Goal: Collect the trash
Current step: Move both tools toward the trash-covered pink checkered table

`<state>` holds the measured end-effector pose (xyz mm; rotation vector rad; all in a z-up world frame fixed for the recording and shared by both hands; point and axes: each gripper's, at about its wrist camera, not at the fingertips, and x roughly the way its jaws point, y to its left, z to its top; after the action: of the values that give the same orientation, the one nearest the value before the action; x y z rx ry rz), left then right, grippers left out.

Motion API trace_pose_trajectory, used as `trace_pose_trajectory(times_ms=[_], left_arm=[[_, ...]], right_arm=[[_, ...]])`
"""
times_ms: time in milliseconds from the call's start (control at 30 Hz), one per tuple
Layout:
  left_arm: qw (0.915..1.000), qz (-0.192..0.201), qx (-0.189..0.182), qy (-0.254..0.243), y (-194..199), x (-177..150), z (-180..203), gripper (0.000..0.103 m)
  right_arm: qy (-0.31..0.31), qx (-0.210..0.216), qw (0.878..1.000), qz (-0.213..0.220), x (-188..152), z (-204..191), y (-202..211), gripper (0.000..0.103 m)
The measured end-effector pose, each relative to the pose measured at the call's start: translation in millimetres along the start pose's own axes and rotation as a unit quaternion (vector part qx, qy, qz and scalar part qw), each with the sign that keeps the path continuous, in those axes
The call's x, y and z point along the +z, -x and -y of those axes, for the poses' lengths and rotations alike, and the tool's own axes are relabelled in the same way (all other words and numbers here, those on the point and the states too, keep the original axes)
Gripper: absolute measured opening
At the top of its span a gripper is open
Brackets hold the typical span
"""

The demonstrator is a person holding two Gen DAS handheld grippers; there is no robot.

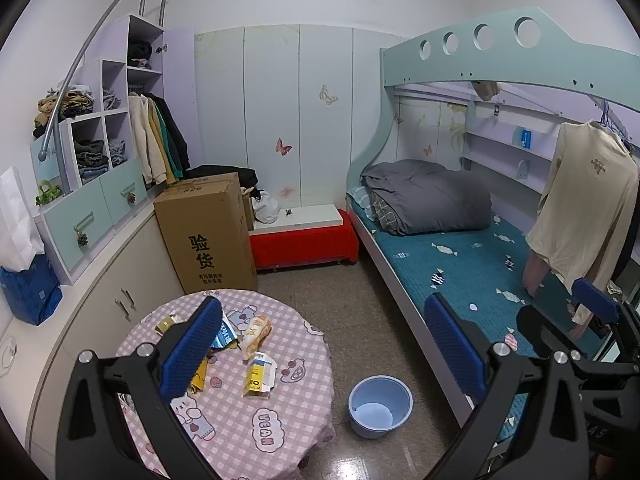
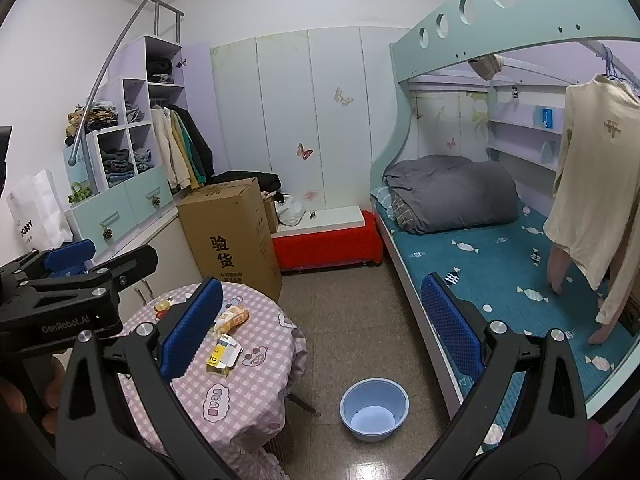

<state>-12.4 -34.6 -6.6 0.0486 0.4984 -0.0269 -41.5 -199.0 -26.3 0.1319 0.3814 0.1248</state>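
Several pieces of trash lie on the round table with the pink checked cloth [image 1: 240, 420]: a yellow-and-white carton [image 1: 259, 374], an orange snack wrapper [image 1: 256, 330], a blue foil wrapper [image 1: 224, 336] and a gold wrapper [image 1: 166, 324]. A light blue bucket [image 1: 380, 406] stands on the floor to the right of the table. My left gripper [image 1: 323, 302] hovers above the table's right edge, open and holding nothing. My right gripper [image 2: 322, 282] is open and bare too, above the floor between the table [image 2: 240, 392] and the bed. The right wrist view also shows the carton [image 2: 224, 354], the orange wrapper [image 2: 232, 318] and the bucket [image 2: 374, 408].
A tall cardboard box [image 1: 208, 232] stands behind the table, with a red bench [image 1: 304, 240] beside it. A bunk bed [image 1: 460, 264] runs along the right, and a cream shirt [image 1: 580, 208] hangs over it. Low cabinets [image 1: 100, 300] line the left wall. Open floor lies around the bucket.
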Motion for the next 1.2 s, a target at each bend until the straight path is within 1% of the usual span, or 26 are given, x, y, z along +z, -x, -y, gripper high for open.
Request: trace_pose_trajectory(times_ms=[267,567,800,1200], left_arm=[[1.0,-0.005,0.008,0.001,1,-1,14,0.099],[0.9998,-0.012,0.016,0.005,1,-4,21,0.099],[0.9995,-0.02,0.024,0.01,2,-9,26,0.099],[0.998,-0.035,0.046,0.024,9,-21,13,0.099]], right_arm=[[0.0,0.007,1.0,-0.006,-2,10,1,0.098],[0.001,0.013,1.0,-0.007,-3,15,3,0.098],[0.001,0.022,1.0,-0.017,-6,23,3,0.098],[0.006,0.047,0.998,-0.036,-12,16,-3,0.098]])
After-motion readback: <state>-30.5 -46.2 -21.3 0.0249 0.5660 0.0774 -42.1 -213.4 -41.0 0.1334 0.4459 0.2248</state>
